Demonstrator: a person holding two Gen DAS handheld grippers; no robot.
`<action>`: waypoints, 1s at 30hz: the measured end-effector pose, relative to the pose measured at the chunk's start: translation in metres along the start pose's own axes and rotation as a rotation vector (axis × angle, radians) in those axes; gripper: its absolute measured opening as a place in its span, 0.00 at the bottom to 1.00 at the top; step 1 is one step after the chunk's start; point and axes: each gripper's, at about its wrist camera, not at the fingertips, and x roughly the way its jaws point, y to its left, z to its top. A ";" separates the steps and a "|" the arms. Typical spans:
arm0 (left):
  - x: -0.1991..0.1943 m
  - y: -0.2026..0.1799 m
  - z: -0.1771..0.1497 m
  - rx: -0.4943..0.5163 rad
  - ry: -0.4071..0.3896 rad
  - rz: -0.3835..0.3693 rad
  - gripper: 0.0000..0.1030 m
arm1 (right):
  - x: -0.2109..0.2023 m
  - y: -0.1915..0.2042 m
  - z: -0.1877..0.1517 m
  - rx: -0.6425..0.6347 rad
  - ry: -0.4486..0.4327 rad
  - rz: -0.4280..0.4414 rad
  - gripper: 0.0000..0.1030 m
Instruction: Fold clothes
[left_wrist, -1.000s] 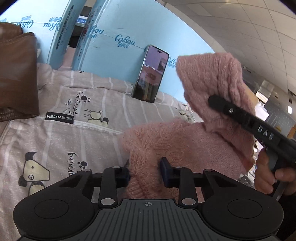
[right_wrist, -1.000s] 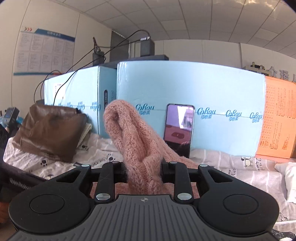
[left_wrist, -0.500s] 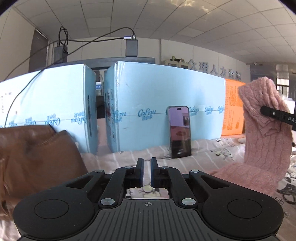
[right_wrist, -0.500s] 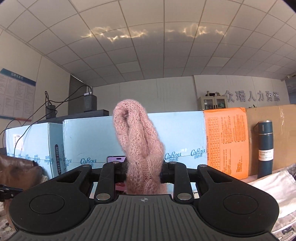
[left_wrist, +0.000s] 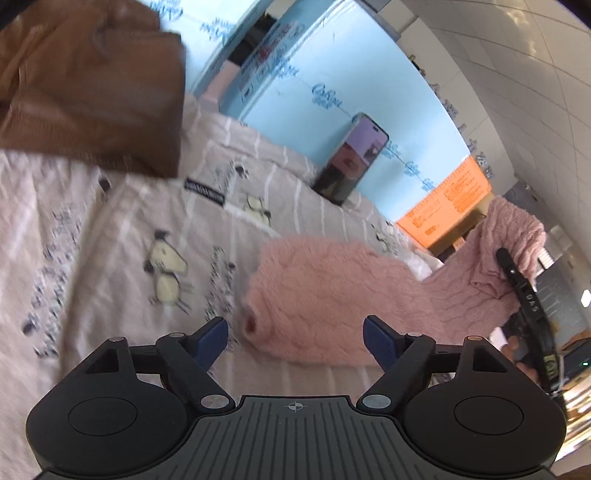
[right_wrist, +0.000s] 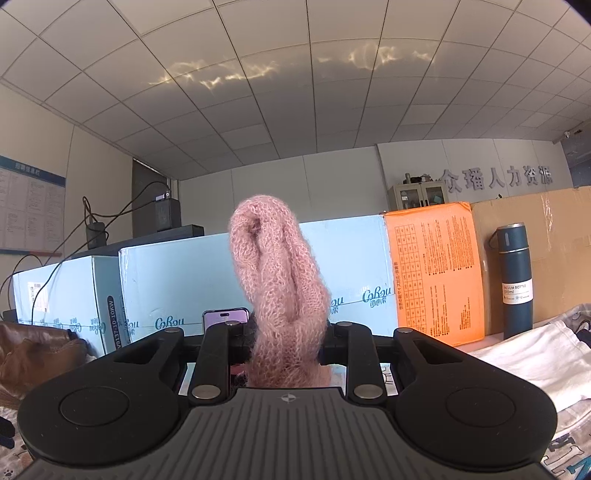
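Note:
A pink knitted sweater (left_wrist: 332, 291) lies on the striped dog-print sheet (left_wrist: 122, 236), one end lifted up to the right. My left gripper (left_wrist: 295, 338) is open just in front of the sweater's near edge, its blue-tipped fingers (left_wrist: 212, 338) spread wide with nothing between them. My right gripper (right_wrist: 284, 341) is shut on a bunched fold of the pink sweater (right_wrist: 280, 280), which stands up above the fingers. In the left wrist view the right gripper (left_wrist: 524, 295) shows at the far right, held by a hand, with the sweater draped over it.
A brown leather garment (left_wrist: 88, 81) lies at the back left. A phone (left_wrist: 351, 158) leans on light blue boxes (right_wrist: 166, 284). An orange box (right_wrist: 436, 273), a dark flask (right_wrist: 515, 280) and white cloth (right_wrist: 532, 362) are at the right.
My left gripper has opened wide and tipped down toward the sweater on the sheet. The right gripper stays shut on the sweater and has risen slightly.

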 end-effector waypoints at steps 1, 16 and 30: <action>0.007 -0.001 -0.003 -0.025 0.029 -0.026 0.82 | -0.001 -0.001 -0.002 0.006 0.005 0.002 0.23; 0.080 -0.027 0.005 0.119 -0.131 0.041 0.13 | -0.001 -0.022 -0.014 0.039 0.061 -0.049 0.23; 0.046 -0.032 0.027 0.474 -0.278 0.300 0.14 | 0.032 -0.020 -0.024 0.119 0.223 -0.013 0.22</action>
